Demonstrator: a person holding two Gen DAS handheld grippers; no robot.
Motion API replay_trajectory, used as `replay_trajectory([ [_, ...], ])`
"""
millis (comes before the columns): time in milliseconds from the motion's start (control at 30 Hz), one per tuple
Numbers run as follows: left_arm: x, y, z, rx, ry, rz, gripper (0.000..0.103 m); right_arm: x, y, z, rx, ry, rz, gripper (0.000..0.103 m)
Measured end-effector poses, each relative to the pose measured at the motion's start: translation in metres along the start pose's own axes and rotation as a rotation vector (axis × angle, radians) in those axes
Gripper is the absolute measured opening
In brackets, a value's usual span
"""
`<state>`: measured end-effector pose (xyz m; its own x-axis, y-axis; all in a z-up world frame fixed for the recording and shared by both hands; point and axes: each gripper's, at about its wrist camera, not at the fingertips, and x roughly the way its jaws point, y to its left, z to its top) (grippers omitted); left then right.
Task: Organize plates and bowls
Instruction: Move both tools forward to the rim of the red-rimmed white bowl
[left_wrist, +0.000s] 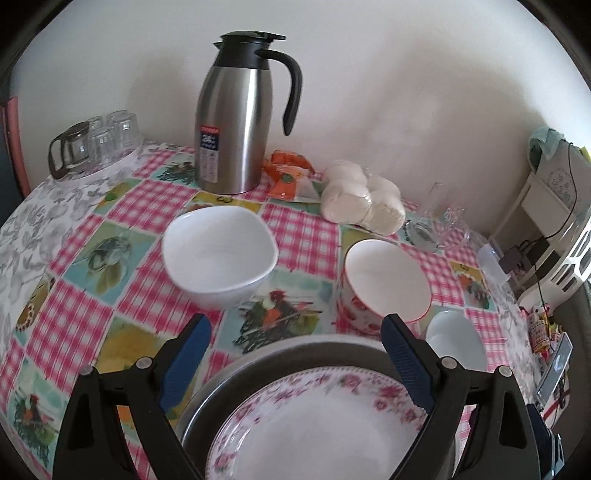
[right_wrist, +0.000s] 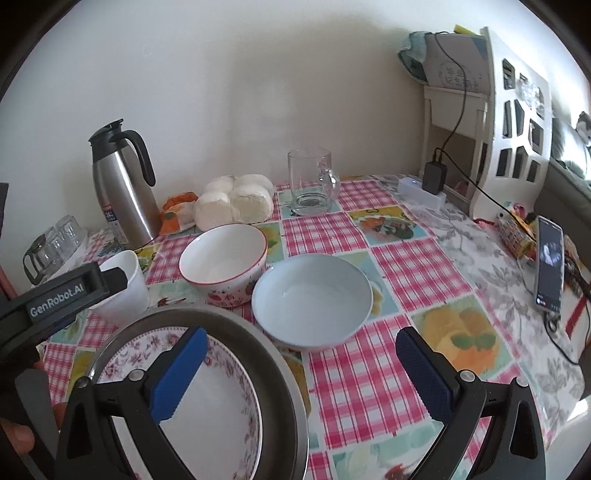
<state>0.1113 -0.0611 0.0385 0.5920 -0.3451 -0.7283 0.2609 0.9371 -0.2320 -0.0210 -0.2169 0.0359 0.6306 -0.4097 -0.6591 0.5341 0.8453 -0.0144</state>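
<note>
A floral plate (left_wrist: 314, 424) (right_wrist: 214, 398) lies inside a grey metal dish (left_wrist: 314, 347) (right_wrist: 255, 332) at the near edge of the table. My left gripper (left_wrist: 295, 321) hangs open above that dish, nothing between its blue pads (left_wrist: 184, 354). Beyond it stand a white bowl (left_wrist: 219, 254) (right_wrist: 125, 284), a red-rimmed bowl (left_wrist: 388, 280) (right_wrist: 223, 266) and a pale bowl (left_wrist: 456, 339) (right_wrist: 312, 299). My right gripper (right_wrist: 299, 336) is open and empty just in front of the pale bowl, its left finger (right_wrist: 181, 369) over the floral plate. The left gripper's black body (right_wrist: 62, 291) shows at the left edge.
On the checked tablecloth (right_wrist: 369, 369) at the back stand a steel jug (left_wrist: 232, 125) (right_wrist: 123, 192), bagged white buns (left_wrist: 362, 199), a glass mug (right_wrist: 312, 181) and several glasses (left_wrist: 103, 140). A phone (right_wrist: 549, 266), cables and a white shelf (right_wrist: 517, 110) sit at the right.
</note>
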Motion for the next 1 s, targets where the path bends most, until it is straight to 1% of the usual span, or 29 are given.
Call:
replay_trajectory([
  [33, 0.002, -0.001, 0.002, 0.003, 0.002, -0.01, 0.093, 0.003, -0.001, 0.004, 0.003, 0.002, 0.003, 0.103],
  [167, 0.012, -0.004, 0.01, -0.022, 0.016, -0.091, 0.094, 0.013, -0.006, 0.019, 0.021, 0.02, 0.029, 0.103],
  [267, 0.018, -0.011, 0.015, -0.025, 0.0, -0.106, 0.094, 0.021, -0.006, 0.032, 0.003, 0.029, 0.025, 0.103],
  [367, 0.026, -0.02, 0.02, -0.001, 0.005, -0.121, 0.094, 0.029, -0.004, 0.048, -0.021, 0.044, 0.032, 0.103],
  [467, 0.039, -0.03, 0.022, 0.021, 0.052, -0.137, 0.094, 0.038, -0.007, 0.063, -0.002, 0.063, 0.052, 0.103],
  [600, 0.054, -0.039, 0.021, 0.036, 0.097, -0.147, 0.094, 0.052, -0.013, 0.085, 0.028, 0.086, 0.034, 0.103],
  [733, 0.063, -0.04, 0.023, 0.009, 0.12, -0.168, 0.093, 0.068, -0.012, 0.101, 0.025, 0.105, 0.023, 0.101],
  [800, 0.068, -0.039, 0.026, -0.017, 0.131, -0.187, 0.088, 0.076, -0.011, 0.104, 0.023, 0.118, 0.034, 0.095],
  [833, 0.069, -0.038, 0.027, -0.023, 0.133, -0.188, 0.086, 0.081, -0.009, 0.105, 0.024, 0.13, 0.043, 0.089],
  [867, 0.073, -0.037, 0.029, -0.028, 0.139, -0.188, 0.08, 0.088, -0.007, 0.106, 0.024, 0.143, 0.052, 0.084],
  [900, 0.076, -0.036, 0.029, -0.035, 0.146, -0.189, 0.073, 0.092, -0.006, 0.106, 0.022, 0.153, 0.056, 0.083],
  [967, 0.084, -0.032, 0.03, -0.067, 0.171, -0.204, 0.068, 0.103, 0.0, 0.105, 0.011, 0.174, 0.066, 0.076],
  [1000, 0.087, -0.031, 0.03, -0.081, 0.181, -0.211, 0.066, 0.108, 0.004, 0.104, 0.002, 0.184, 0.069, 0.074],
])
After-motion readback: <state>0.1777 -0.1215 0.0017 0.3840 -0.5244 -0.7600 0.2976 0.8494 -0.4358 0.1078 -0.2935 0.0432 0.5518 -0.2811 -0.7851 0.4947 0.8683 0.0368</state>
